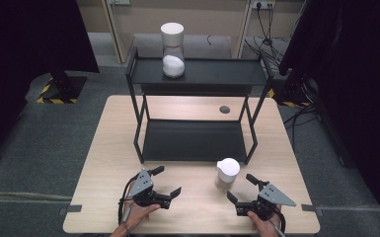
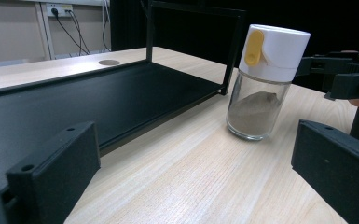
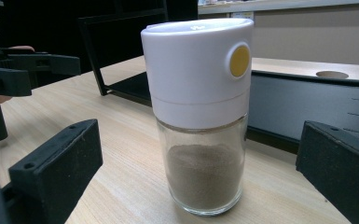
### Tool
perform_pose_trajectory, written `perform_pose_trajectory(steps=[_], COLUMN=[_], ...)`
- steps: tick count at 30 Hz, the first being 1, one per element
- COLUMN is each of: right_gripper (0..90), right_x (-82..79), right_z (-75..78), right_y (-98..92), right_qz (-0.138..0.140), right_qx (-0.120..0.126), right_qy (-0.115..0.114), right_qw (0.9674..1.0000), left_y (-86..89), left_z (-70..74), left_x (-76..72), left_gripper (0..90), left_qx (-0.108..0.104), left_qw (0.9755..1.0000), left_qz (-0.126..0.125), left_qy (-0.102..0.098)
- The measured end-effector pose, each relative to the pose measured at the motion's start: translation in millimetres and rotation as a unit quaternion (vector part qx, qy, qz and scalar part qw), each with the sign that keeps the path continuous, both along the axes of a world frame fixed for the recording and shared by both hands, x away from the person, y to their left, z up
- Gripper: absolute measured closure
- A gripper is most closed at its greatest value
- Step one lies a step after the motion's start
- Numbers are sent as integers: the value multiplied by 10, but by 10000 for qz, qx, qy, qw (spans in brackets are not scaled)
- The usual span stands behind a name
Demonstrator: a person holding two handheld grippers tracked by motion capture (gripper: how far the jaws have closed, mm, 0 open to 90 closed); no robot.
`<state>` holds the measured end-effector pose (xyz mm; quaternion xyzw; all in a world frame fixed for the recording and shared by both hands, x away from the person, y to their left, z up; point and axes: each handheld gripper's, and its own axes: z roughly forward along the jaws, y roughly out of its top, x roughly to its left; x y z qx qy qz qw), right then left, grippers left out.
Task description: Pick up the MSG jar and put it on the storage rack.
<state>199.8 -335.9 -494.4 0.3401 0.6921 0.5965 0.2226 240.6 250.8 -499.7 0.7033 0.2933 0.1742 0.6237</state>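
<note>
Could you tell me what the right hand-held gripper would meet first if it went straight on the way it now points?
Most likely the glass shaker jar: it stands upright, centred between the open jaws of the right hand-held gripper, with bare table between them.

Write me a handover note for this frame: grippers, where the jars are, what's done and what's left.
Left gripper: jaws open, holding nothing, low over the table's front left.
Right gripper: jaws open, holding nothing, aimed at the brown-powder jar and closest to it.
Brown-powder jar: upright on the table, white cap with a yellow button, just in front of the black rack's lower shelf, touched by neither gripper.
White-powder jar: upright on the rack's top shelf, left of centre.
Done: nothing in hand yet.
Left: probably close the right gripper on the brown-powder jar and lift it, likely onto the rack; which shelf I cannot tell.
</note>
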Motion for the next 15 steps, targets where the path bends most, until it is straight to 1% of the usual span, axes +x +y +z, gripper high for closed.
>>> perform_pose_trajectory(steps=[15], right_gripper=[6], right_x=[-20], right_z=[4], right_y=[0], right_qz=[-8], right_qx=[-3], right_qy=[-2], right_qw=[10000], left_y=[-1], left_z=[-7], left_x=[-11], left_gripper=[3], left_qx=[-16], left_qw=[10000], left_qz=[30], left_qy=[-29])
